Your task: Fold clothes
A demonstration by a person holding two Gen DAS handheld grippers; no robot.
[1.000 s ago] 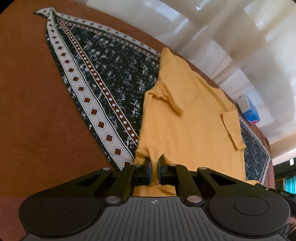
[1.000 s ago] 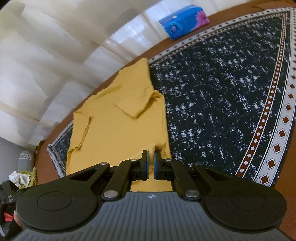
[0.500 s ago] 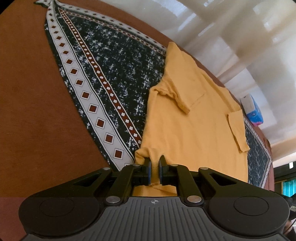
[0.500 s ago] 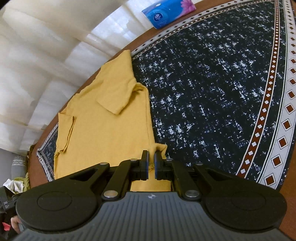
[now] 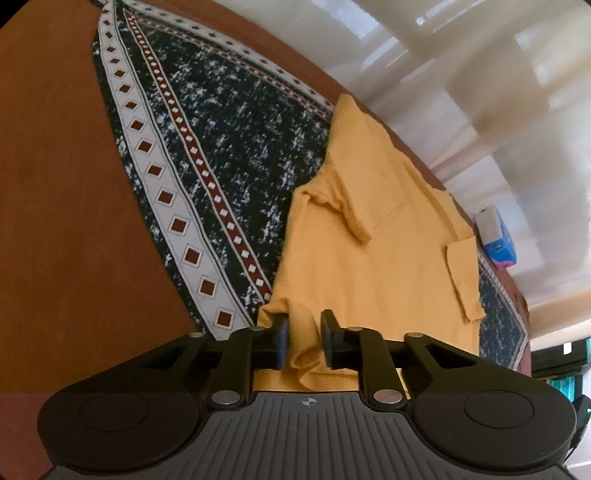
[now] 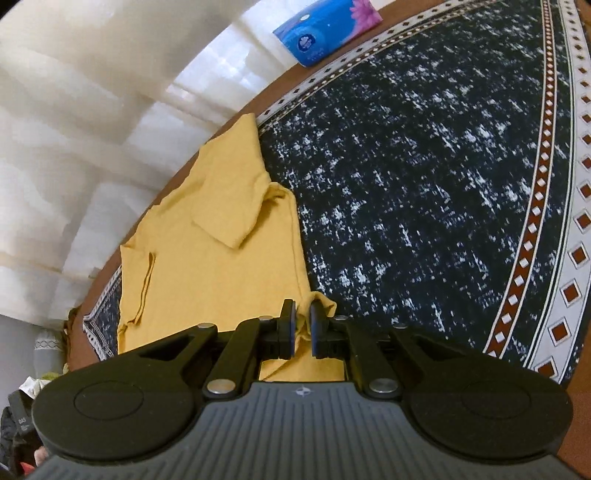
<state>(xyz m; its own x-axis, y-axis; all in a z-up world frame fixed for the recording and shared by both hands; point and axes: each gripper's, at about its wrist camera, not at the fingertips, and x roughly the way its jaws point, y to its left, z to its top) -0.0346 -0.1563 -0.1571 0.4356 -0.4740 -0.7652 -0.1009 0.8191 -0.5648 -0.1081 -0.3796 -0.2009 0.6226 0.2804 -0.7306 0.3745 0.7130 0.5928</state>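
Yellow T-shirt (image 5: 373, 266) lies flat on a dark speckled cloth (image 5: 236, 147) with a white border of red diamonds; both sleeves are folded in over the body, and the shirt's far end reaches the cloth's far edge. Left gripper (image 5: 303, 338): jaws spread, a raised fold of the shirt's near hem standing loose between them, with a gap showing on each side of the cloth ridge. Right gripper (image 6: 301, 326): jaws nearly together with a narrow slot, a thin pleat of the hem's other corner in the slot; whether the pads actually press it I cannot tell. A blue tissue pack (image 6: 325, 31) sits on the far side of the surface, beyond the patterned border and well apart from the shirt; nothing lies between either gripper and the garment. The cloth covers part of a brown surface (image 5: 66, 206), bare on the left side in the left view. Behind it hang pale, light-filled curtains (image 6: 92, 92). The left view alone shows the wide bare stretch of brown surface and a dark piece of furniture (image 5: 554, 354) at its right edge. The right view alone shows the printed top of the tissue pack with a pink flower, the large open area of speckled cloth to the shirt's right, and a heap of mixed items (image 6: 33, 373) low at the left edge, too small to identify.
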